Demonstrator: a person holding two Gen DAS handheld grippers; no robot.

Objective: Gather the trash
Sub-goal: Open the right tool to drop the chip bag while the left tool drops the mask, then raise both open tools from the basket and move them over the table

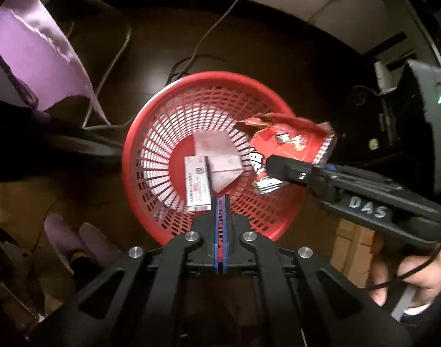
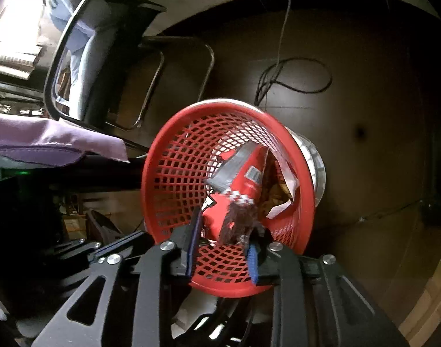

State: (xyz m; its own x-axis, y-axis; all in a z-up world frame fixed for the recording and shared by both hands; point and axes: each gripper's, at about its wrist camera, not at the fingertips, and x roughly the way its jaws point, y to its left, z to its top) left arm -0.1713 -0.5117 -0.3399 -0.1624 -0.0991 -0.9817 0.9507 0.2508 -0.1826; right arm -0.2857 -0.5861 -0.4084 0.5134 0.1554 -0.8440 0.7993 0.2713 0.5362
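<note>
In the left wrist view, the left tool fills the bottom centre of the frame, its two blue-lined fingers pressed together with nothing visible between them. Just past their tips, at the centre of the frame, stands a red mesh basket on the dark floor. On the basket's solid bottom lie a white printed slip and, touching it on the right, a pale folded paper. From the right edge the right tool reaches in over the basket's right rim, with a red snack wrapper at its tip; a hand grips its handle at the lower right. Purple cloth hangs at the upper left, and cables run across the floor beyond the basket.

In the right wrist view, the right tool sits at the bottom centre with its fingers spread partway. The red snack wrapper lies between them, its crumpled dark lower end near the right finger; whether the pads press on it cannot be told. The wrapper reaches into the red mesh basket at the centre of the frame, over crumpled brown and white paper against the basket's right wall. The left tool shows at the lower left. Further off, purple cloth lies at the left edge, a chair frame stands at the upper left, and a looped cable lies on the floor at the upper right.
</note>
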